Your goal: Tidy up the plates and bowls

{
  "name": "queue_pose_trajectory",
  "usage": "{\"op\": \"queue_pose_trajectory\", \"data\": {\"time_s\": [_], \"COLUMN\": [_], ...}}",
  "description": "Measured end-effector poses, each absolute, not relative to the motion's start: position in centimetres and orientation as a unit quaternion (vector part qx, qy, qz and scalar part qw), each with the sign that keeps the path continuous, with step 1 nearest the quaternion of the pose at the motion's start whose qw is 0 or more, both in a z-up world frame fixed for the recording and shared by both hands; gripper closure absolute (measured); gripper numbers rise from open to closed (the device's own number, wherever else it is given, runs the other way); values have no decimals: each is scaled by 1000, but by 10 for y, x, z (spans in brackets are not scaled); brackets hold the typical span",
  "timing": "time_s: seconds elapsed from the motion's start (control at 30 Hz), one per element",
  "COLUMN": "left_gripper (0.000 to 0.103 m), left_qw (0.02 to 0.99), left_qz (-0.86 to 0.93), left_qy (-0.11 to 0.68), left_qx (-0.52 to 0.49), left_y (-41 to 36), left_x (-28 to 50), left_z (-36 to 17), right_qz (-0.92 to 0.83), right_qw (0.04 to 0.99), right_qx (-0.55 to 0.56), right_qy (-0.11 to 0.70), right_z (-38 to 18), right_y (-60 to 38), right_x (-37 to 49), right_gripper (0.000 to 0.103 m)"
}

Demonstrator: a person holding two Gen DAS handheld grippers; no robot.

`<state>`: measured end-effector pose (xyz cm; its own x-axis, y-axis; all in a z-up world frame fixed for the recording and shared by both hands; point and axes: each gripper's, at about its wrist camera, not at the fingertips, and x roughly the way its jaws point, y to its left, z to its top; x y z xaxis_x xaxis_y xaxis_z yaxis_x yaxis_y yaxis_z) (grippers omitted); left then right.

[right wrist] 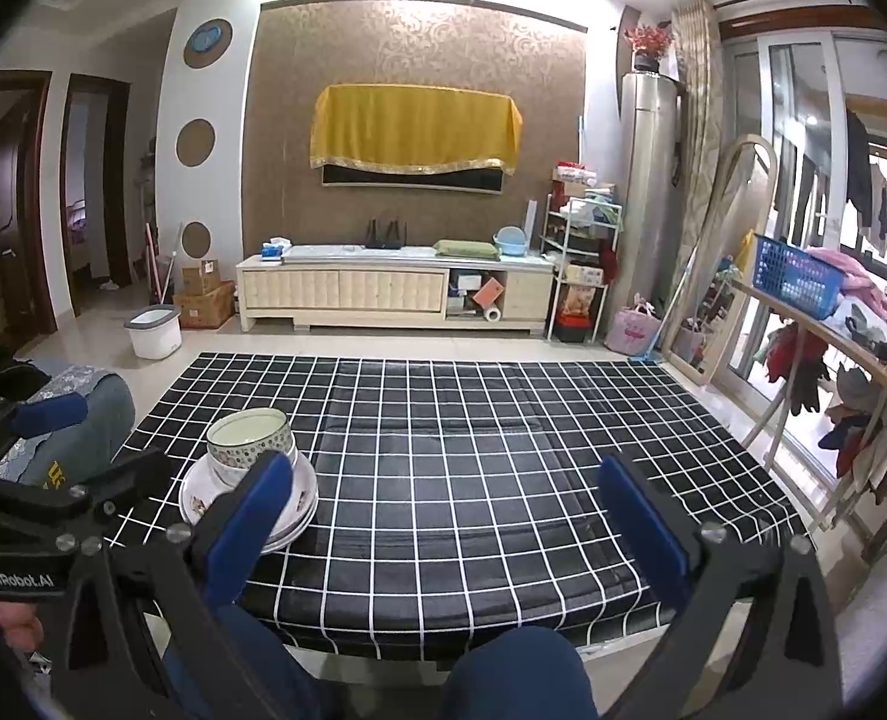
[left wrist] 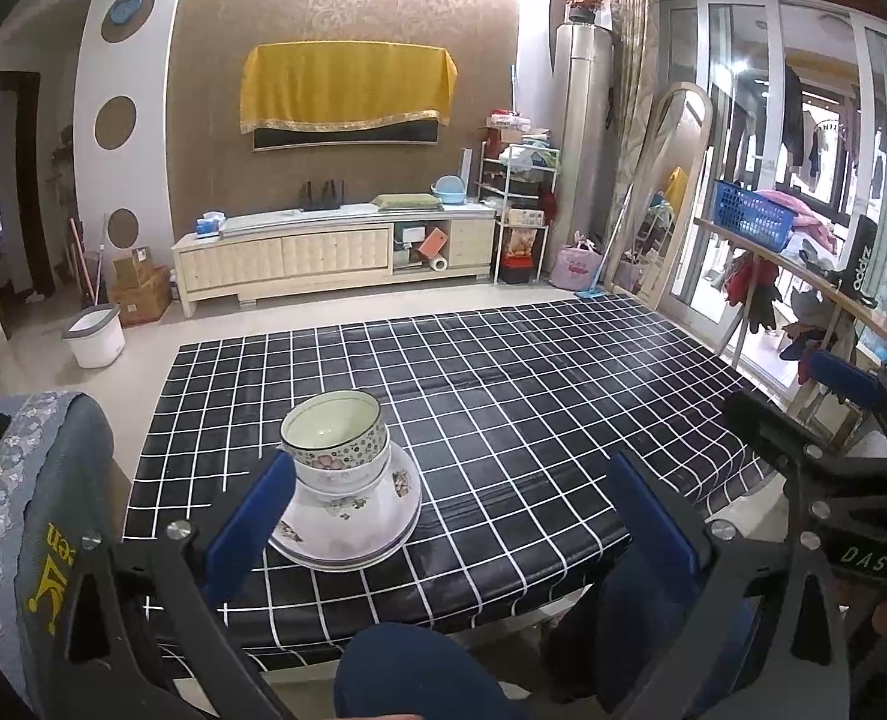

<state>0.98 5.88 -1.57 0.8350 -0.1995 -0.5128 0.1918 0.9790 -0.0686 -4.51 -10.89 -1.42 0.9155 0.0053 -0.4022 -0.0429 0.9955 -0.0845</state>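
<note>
A stack stands near the front left of the black checked table (left wrist: 503, 396): floral bowls (left wrist: 338, 441) nested on white floral plates (left wrist: 353, 531). It also shows in the right wrist view, bowls (right wrist: 251, 438) on plates (right wrist: 299, 492). My left gripper (left wrist: 452, 516) is open and empty, held back at the table's front edge, its left finger beside the stack. My right gripper (right wrist: 446, 516) is open and empty, to the right of the stack. The right gripper's body shows at the right of the left wrist view (left wrist: 833, 468).
The person's knees (right wrist: 503, 678) are under the table's front edge. A grey armrest (left wrist: 29, 510) stands at the left. A white bucket (left wrist: 94, 333) sits on the floor beyond. A clothes rack with a blue basket (right wrist: 797, 270) stands at the right.
</note>
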Motion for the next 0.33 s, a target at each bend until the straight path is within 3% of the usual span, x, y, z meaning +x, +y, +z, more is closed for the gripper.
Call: {"op": "queue_pose_trajectory", "data": {"time_s": [0.33], "left_gripper": [0], "left_qw": [957], "left_qz": [-98], "left_qy": [272], "left_qx": [-2], "left_y": [56], "left_x": [7], "left_z": [-18], "right_qz": [9], "right_qw": [977], "right_qx": [-46], "right_qy": [207], "right_z": [-15], "right_y": [-109], "right_x": [-44], "right_gripper": [0]}}
